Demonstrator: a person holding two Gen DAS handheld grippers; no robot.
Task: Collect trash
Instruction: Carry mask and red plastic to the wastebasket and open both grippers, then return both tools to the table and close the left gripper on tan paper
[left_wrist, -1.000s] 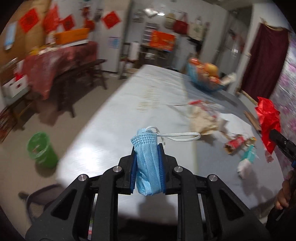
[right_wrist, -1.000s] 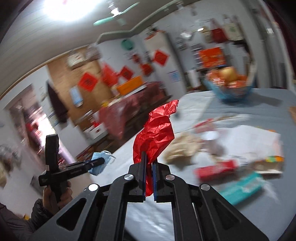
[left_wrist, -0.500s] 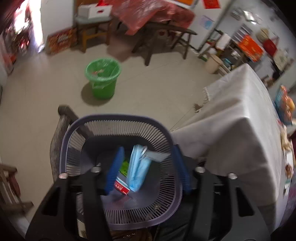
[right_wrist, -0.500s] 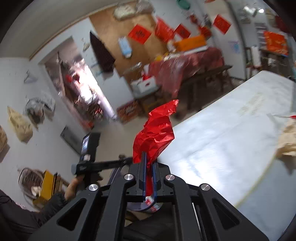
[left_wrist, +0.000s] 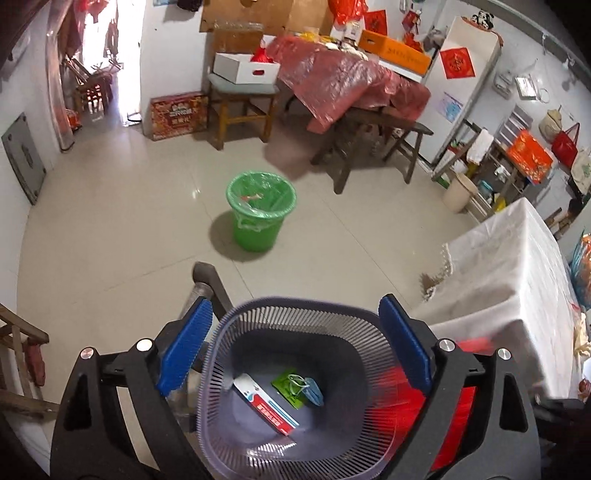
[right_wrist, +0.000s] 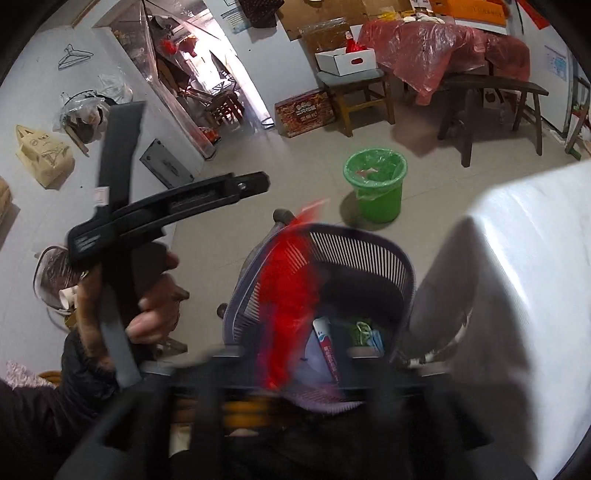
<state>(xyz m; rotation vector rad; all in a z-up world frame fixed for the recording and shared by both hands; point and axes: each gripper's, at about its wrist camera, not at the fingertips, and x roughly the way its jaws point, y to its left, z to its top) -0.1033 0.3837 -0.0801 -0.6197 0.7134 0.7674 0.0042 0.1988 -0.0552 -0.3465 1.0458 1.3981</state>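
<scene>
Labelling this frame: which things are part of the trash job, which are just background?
Job: basket, mask inside it, red wrapper over it, left gripper.
Background: green bin, stool, bench, white box.

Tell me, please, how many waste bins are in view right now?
2: a purple slatted basket directly below the open left gripper, and a green lined bucket standing farther out on the floor. Others may be hidden.

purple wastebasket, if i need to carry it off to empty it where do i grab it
Grip the purple wastebasket by its rim, coming straight down from above. Its mouth faces up and the slatted wall flares outward, so a thin edge sits exposed. Take the far side: the red wrapper is over the near-left rim.
</scene>
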